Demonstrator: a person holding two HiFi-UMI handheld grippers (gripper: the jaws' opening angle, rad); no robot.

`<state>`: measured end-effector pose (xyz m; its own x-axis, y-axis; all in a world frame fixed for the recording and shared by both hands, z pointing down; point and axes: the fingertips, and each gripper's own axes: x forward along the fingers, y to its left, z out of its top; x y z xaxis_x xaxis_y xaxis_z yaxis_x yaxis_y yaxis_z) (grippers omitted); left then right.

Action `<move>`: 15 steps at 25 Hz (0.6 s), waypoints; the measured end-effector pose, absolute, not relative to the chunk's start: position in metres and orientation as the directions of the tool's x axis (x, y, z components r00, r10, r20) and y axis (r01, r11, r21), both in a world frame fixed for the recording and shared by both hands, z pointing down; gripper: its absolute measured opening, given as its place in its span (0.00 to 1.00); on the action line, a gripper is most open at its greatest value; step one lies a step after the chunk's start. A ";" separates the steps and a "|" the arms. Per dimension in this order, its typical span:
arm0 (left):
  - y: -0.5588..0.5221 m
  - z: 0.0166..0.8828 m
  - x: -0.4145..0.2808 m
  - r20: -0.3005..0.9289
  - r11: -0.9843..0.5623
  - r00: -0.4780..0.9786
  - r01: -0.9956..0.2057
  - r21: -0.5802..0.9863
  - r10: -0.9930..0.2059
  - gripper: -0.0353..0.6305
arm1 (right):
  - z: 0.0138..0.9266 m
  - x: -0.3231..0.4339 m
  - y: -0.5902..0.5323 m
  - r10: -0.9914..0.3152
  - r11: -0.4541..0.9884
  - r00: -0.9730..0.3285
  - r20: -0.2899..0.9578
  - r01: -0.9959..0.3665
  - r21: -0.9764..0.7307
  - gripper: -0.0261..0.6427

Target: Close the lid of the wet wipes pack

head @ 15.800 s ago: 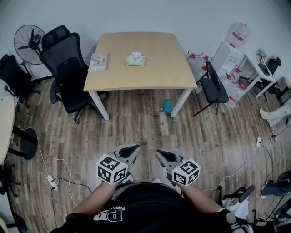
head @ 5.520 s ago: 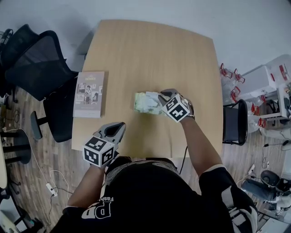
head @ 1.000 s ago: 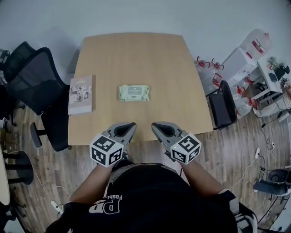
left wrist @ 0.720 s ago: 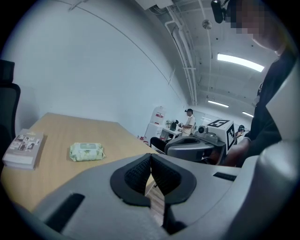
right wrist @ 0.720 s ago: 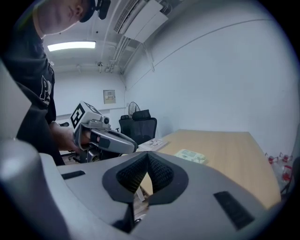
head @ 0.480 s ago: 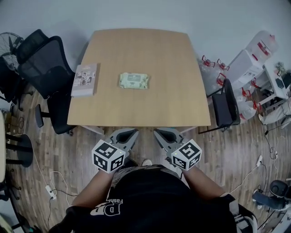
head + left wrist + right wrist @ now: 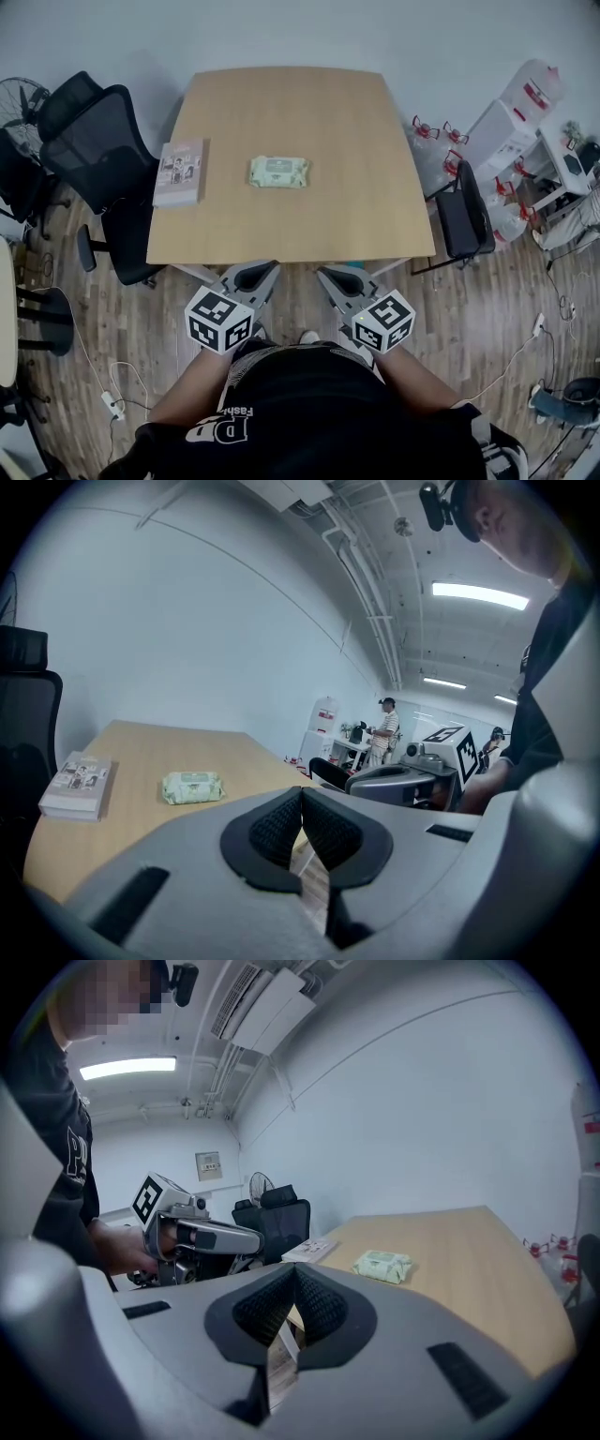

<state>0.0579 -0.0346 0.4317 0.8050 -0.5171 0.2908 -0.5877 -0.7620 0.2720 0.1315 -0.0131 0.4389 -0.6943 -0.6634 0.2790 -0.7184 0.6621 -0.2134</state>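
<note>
The worktop (image 7: 319,220) carries the wet wipes pack (image 7: 278,172) left of centre, lid seemingly down, while the left claw (image 7: 261,272) and right claw (image 7: 329,276) hover off its near edge, both pinched together and empty, so closing looks done, needing only a check.

Before us the surface (image 7: 309,216) carries the wet wipes pack (image 7: 278,172) near its middle, a little left of centre. A book (image 7: 180,172) lies well apart to the pack's left, by the left edge. We find the left gripper (image 7: 268,268) and right gripper (image 7: 324,274) side by side just off the near edge, over the floor (image 7: 112,319). An office chair (image 7: 98,131) stands left of the surface, and another chair (image 7: 459,211) stands right of it.
</note>
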 end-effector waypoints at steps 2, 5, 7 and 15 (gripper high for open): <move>-0.037 0.430 0.054 0.290 -0.769 0.810 -0.580 0.269 -0.510 0.08 | 0.437 0.128 -0.015 -0.675 0.652 -0.683 0.277 -0.729 -0.209 0.05; -0.038 0.431 0.048 0.288 -0.776 0.816 -0.571 0.268 -0.501 0.08 | 0.439 0.124 -0.016 -0.692 0.635 -0.666 0.279 -0.745 -0.204 0.05; -0.040 0.431 0.045 0.287 -0.780 0.819 -0.566 0.266 -0.496 0.08 | 0.442 0.122 -0.017 -0.699 0.623 -0.656 0.284 -0.754 -0.207 0.05; -0.045 0.435 0.032 0.294 -0.790 0.828 -0.552 0.267 -0.478 0.08 | 0.448 0.107 -0.020 -0.707 0.603 -0.642 0.298 -0.767 -0.222 0.05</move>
<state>0.0316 -0.0445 0.4353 0.8275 -0.4780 0.2944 -0.5515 -0.7902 0.2672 0.1067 -0.0197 0.4479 -0.6417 -0.7069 0.2976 -0.7666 0.6025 -0.2219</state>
